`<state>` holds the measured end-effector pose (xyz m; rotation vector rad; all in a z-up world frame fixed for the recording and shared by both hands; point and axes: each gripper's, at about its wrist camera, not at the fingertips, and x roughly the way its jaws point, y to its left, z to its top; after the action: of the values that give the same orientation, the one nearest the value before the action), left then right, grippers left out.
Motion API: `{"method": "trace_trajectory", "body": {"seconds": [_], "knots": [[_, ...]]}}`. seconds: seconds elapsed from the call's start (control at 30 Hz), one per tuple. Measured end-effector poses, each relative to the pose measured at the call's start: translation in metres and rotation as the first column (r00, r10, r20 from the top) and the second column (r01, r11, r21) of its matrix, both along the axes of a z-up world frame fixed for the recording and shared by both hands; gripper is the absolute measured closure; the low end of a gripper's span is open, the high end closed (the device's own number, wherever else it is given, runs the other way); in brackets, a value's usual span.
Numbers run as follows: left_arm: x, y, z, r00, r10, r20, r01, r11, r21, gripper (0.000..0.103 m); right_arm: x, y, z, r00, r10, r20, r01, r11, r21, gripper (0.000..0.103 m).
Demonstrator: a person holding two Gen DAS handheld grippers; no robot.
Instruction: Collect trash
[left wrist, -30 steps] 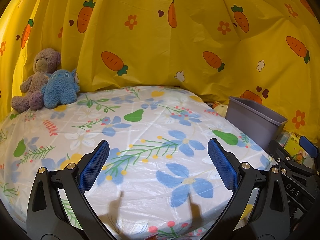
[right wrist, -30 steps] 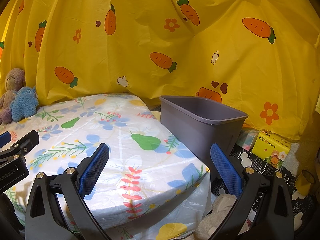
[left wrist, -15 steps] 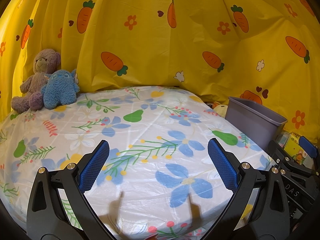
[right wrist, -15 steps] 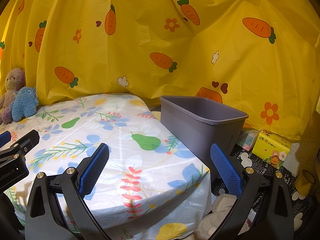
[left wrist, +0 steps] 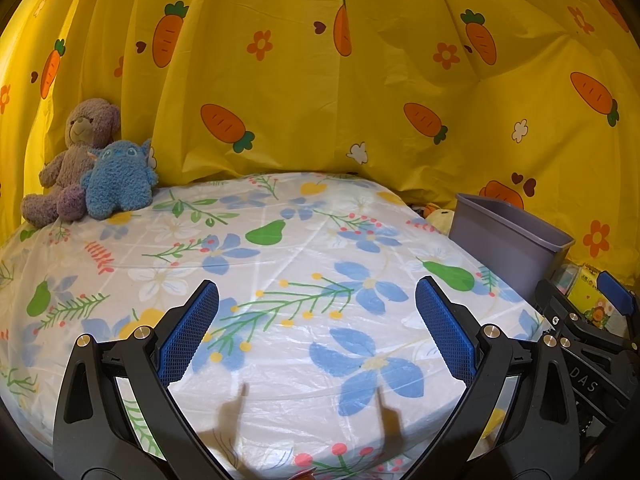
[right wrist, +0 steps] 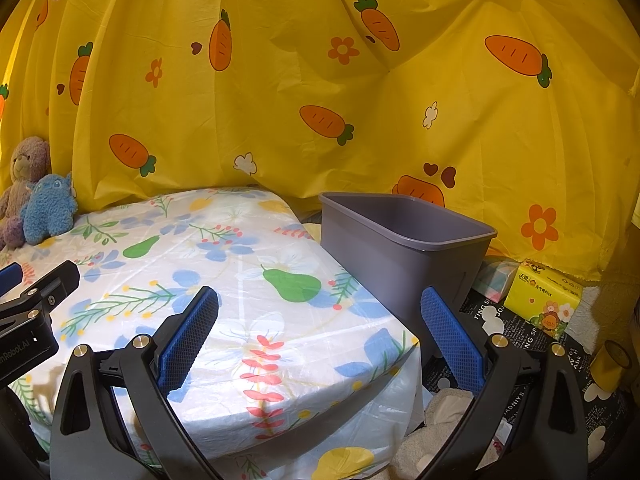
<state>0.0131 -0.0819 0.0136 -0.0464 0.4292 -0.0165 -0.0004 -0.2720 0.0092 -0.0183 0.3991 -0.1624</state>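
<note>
A grey plastic bin [right wrist: 404, 252] stands on the floor against the right side of the bed [right wrist: 248, 280]; in the left wrist view the grey bin [left wrist: 504, 236] shows at the right. My left gripper [left wrist: 316, 300] hovers open over the flowered plastic cover [left wrist: 280, 264], nothing between its blue pads. Over the bed's front right corner my right gripper [right wrist: 318, 306] is open and holds nothing. Crumpled pale paper [right wrist: 444, 404] lies on the floor below the right finger. No trash shows on top of the bed.
Two plush toys, a purple bear [left wrist: 76, 160] and a blue monster [left wrist: 118, 180], sit at the bed's back left. A yellow carrot-print curtain [right wrist: 320, 80] hangs behind. A yellow tissue pack [right wrist: 544, 300] and a yellow tape roll [right wrist: 612, 362] lie on the floor right of the bin.
</note>
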Motion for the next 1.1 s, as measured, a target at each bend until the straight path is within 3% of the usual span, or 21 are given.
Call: {"method": "trace_trajectory", "body": {"seconds": [1.1], "knots": [[0.0012,-0.0015,0.0019,1.0,-0.003,0.0,0.003,1.0,0.002,0.006,0.0008,0.0011,-0.0007,1.0,-0.003,0.001,0.003,1.0,0.001,0.005]]}}
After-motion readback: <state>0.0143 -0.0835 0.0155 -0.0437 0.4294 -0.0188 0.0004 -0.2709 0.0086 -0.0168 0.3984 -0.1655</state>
